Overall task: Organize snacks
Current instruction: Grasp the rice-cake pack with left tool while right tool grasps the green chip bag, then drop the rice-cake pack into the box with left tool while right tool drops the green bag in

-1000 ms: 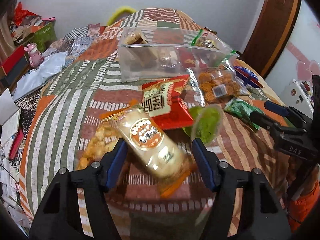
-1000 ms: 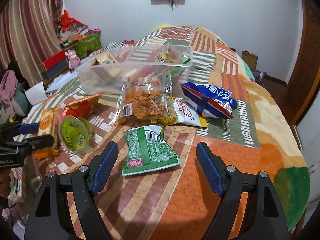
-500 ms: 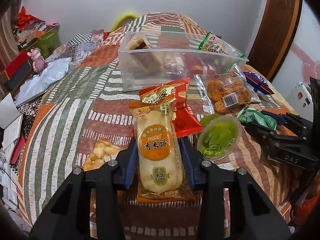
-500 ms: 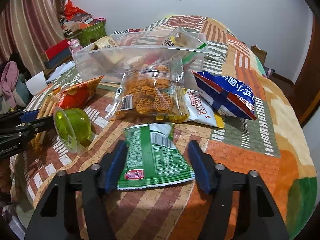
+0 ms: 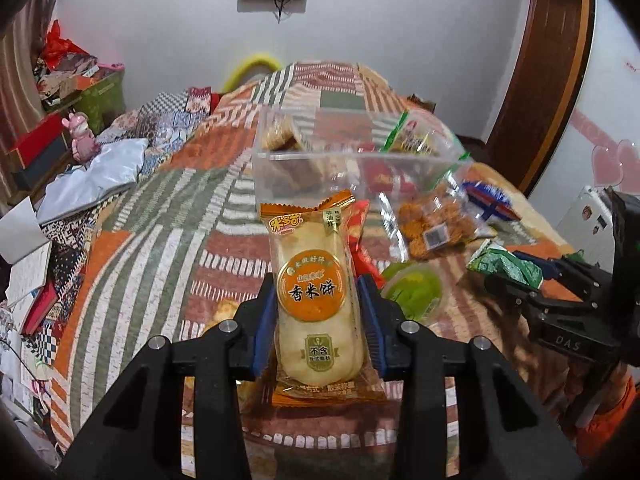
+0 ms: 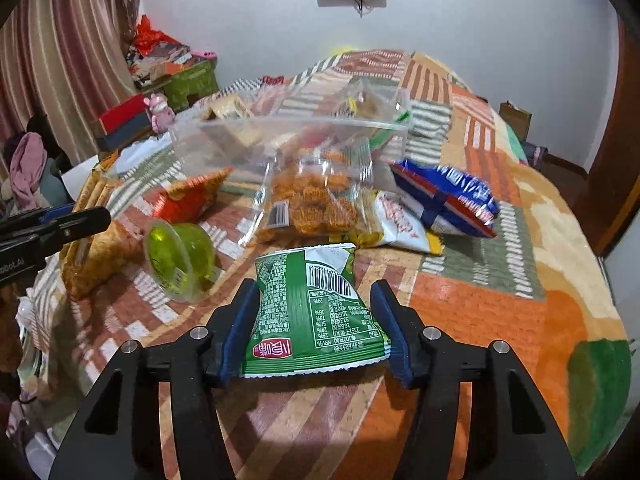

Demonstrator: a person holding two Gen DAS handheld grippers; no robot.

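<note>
My left gripper (image 5: 318,300) is shut on an orange rice cracker packet (image 5: 314,296) and holds it upright above the bed. My right gripper (image 6: 314,300) is shut on a green snack packet (image 6: 314,312) lifted just off the quilt; that packet also shows in the left wrist view (image 5: 506,266). A clear plastic box (image 5: 352,172) with several snacks inside stands further back, also in the right wrist view (image 6: 288,140). In front of it lie a clear bag of orange crackers (image 6: 312,200), a red packet (image 6: 188,200), a green jelly cup (image 6: 180,256) and a blue packet (image 6: 448,196).
All of this lies on a bed with a striped patchwork quilt (image 6: 480,300). A white-yellow packet (image 6: 400,224) lies beside the blue one. A bag of golden snacks (image 6: 96,256) lies at the left. Boxes, books and clutter (image 5: 60,128) stand beside the bed's left edge.
Both grippers closed from wide open: the left on the rice cracker packet, the right on the green packet. Both packets have been lifted, the rice cracker packet turned upright.
</note>
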